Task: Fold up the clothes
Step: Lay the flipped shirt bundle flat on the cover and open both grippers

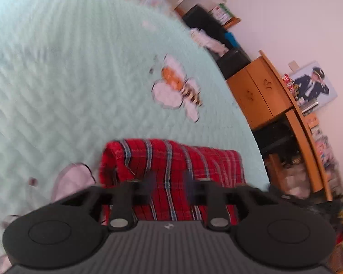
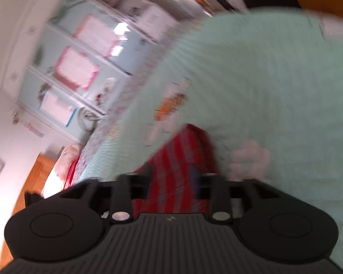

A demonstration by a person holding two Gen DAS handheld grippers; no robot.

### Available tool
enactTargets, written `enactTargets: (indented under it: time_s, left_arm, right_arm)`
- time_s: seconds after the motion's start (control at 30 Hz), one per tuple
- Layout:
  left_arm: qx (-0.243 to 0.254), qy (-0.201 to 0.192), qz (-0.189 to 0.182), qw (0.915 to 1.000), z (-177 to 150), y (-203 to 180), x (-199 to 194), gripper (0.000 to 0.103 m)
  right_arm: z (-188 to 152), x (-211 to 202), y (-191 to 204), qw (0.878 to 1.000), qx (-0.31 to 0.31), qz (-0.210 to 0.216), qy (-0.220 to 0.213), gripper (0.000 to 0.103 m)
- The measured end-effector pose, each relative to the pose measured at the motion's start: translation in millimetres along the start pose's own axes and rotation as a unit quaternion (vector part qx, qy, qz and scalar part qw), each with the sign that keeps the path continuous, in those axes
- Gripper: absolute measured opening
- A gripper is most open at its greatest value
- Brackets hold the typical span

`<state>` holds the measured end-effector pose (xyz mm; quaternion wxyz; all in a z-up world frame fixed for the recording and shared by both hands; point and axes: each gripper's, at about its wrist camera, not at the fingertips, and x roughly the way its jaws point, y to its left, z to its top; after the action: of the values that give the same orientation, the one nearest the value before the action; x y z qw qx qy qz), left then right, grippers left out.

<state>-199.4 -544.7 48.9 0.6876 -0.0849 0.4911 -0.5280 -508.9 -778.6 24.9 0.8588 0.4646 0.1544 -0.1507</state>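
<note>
A folded red plaid cloth with blue and white stripes [image 1: 171, 173] lies on a pale mint-green quilted bedspread [image 1: 68, 80] stitched with a bee-and-flower patch [image 1: 176, 89], close to the bed's edge beside an orange wooden cabinet [image 1: 260, 93]. The black left gripper [image 1: 170, 182] sits low over the cloth, its fingers apart with the plaid fabric showing between them, though blur hides whether the pads press on it. The black right gripper [image 2: 173, 178], seen in a blurred view, likewise has its fingers apart over the same red cloth, with pale blue cupboards [image 2: 80, 68] behind.
</note>
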Motion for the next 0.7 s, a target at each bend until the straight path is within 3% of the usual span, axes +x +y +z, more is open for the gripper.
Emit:
enactTargets:
  time_s: [0.1, 0.17, 0.27, 0.33, 0.37, 0.43, 0.5, 0.6, 0.7]
  left_arm:
    - [-0.01, -0.02, -0.062, 0.9978, -28.5, -16.0, -45.6, 0.054]
    - [0.0, -0.024, -0.092, 0.9955, -58.1, -32.5, -69.1, 0.067]
    - [0.062, -0.009, -0.04, 0.9972, -104.6, -47.3, -70.3, 0.07]
    - [0.066, 0.021, 0.009, 0.9976, -130.8, -38.7, -50.6, 0.065]
    - [0.068, 0.023, 0.028, 0.997, -140.2, -35.2, -45.7, 0.057]
    - [0.054, -0.001, 0.029, 0.9981, -144.1, -34.9, -55.0, 0.057]
    - [0.039, -0.027, 0.022, 0.9986, -145.4, -38.4, -69.3, 0.059]
    - [0.072, -0.066, 0.014, 0.9951, -155.0, -62.1, -95.6, 0.068]
    - [0.101, -0.071, 0.009, 0.9923, -174.1, -74.4, -104.6, 0.076]
  right_arm:
    - [-19.3, -36.1, 26.8, 0.998, -0.025, 0.051, 0.011, 0.05]
    - [-37.3, -59.0, 35.1, 0.997, -0.021, 0.068, 0.022, 0.052]
    - [-61.7, -66.0, 26.0, 0.998, -0.005, 0.044, 0.044, 0.058]
    - [-70.8, -54.1, 10.1, 0.999, 0.004, 0.008, 0.053, 0.053]
    - [-73.7, -48.6, 1.7, 0.999, 0.012, -0.005, 0.052, 0.046]
    - [-74.3, -59.3, 4.3, 0.999, 0.027, 0.003, 0.027, 0.046]
    - [-75.0, -75.0, 15.6, 1.0, 0.028, 0.012, 0.001, 0.054]
    - [-85.3, -95.2, 35.5, 0.999, 0.005, 0.031, -0.017, 0.064]
    - [-103.8, -110.3, 41.5, 1.0, -0.01, 0.021, -0.01, 0.065]
